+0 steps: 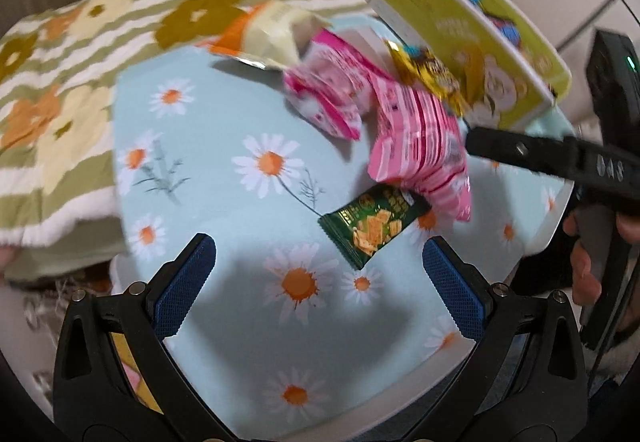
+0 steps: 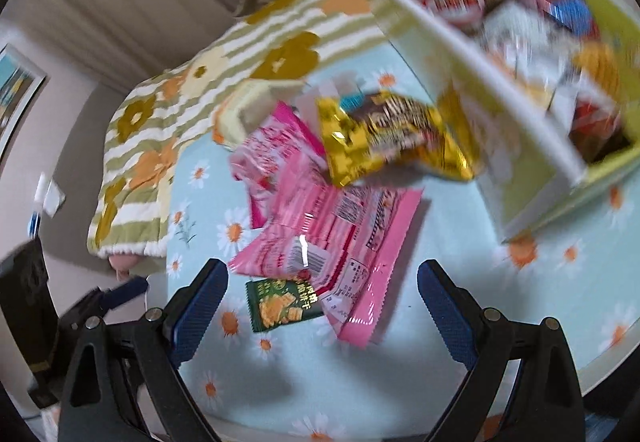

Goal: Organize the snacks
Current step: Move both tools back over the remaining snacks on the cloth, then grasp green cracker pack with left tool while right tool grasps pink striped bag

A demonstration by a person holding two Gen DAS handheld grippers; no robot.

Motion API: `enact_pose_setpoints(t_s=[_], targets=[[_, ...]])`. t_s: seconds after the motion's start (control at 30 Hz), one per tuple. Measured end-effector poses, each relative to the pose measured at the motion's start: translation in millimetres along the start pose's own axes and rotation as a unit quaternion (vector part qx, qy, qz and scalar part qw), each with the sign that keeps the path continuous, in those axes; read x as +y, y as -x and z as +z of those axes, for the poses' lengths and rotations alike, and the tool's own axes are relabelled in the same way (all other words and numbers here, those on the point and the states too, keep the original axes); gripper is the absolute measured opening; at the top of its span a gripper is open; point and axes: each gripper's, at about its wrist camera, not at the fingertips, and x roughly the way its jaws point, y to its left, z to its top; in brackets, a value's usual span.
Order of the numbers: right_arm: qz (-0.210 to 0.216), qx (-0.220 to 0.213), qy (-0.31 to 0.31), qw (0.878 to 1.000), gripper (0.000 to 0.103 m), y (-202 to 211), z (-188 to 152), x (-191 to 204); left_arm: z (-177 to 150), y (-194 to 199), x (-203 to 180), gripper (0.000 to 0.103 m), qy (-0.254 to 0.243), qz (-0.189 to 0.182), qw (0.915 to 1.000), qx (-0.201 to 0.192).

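Snacks lie piled on the daisy tablecloth (image 2: 400, 382) beside the green box (image 2: 520, 177), both grippers (image 1: 316, 286) (image 2: 320, 306) spread wide and empty, and a hasty grab could pinch cloth or overlapping packets.

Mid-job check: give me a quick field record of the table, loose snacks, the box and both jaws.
surface: round table with daisy cloth
loose snacks: green packet, big pink bag, small pink bag, yellow bag, cream bag
stacking: yellow bag lies on the pink bags; big pink bag overlaps the green packet's edge
box: green box, already holds several snacks
left gripper: jaws open, empty
right gripper: jaws open, above the green packet, nothing gripped
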Motion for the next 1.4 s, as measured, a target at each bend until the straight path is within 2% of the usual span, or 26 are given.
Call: enact_pose_setpoints(t_s=[0.33, 0.53, 0.6, 0.67, 0.7, 0.87, 1.07, 1.37, 1.4], targets=[[0.027, 0.001, -0.094, 0.995, 0.095, -37.1, 6.7, -24.0, 0.0, -49.6, -17.6, 0.103, -0.105, -0.022, 0.994, 0.023], [0.045, 0.003, -0.099, 0.994, 0.095, -45.2, 8.2, -22.5, 0.4, -63.0, -32.9, 0.102, -0.166, -0.016, 0.9857, 0.027], [0.039, 0.001, -0.089, 0.995, 0.094, -46.9, 9.3, -18.4, 0.7, -65.0, -35.5, 0.102, -0.173, -0.016, 0.9843, 0.029], [0.048, -0.002, -0.086, 0.995, 0.082, -47.1, 10.5, -17.2, 1.2, -67.0, -38.2, 0.102, -0.179, -0.018, 0.9832, 0.03], [0.056, -0.003, -0.086, 0.995, 0.072, -47.3, 10.7, -17.0, 1.4, -68.0, -39.8, 0.101, -0.182, -0.021, 0.9826, 0.031], [0.041, -0.013, -0.073, 0.996, 0.069, -41.1, 10.8, -14.5, 2.8, -72.6, -47.2, 0.096, -0.199, -0.032, 0.9788, 0.039], [0.063, -0.021, -0.095, 0.993, 0.069, -27.7, 3.5, -23.2, 8.1, -77.1, -52.1, 0.091, -0.209, -0.044, 0.9759, 0.045], [0.072, -0.033, -0.115, 0.99, 0.069, -11.9, -6.6, -26.8, 11.9, -87.7, -67.2, 0.087, -0.264, -0.042, 0.9618, 0.059], [0.071, -0.033, -0.117, 0.99, 0.069, -10.9, -8.4, -28.6, 12.4, -88.8, -70.0, 0.081, -0.267, -0.043, 0.961, 0.061]])
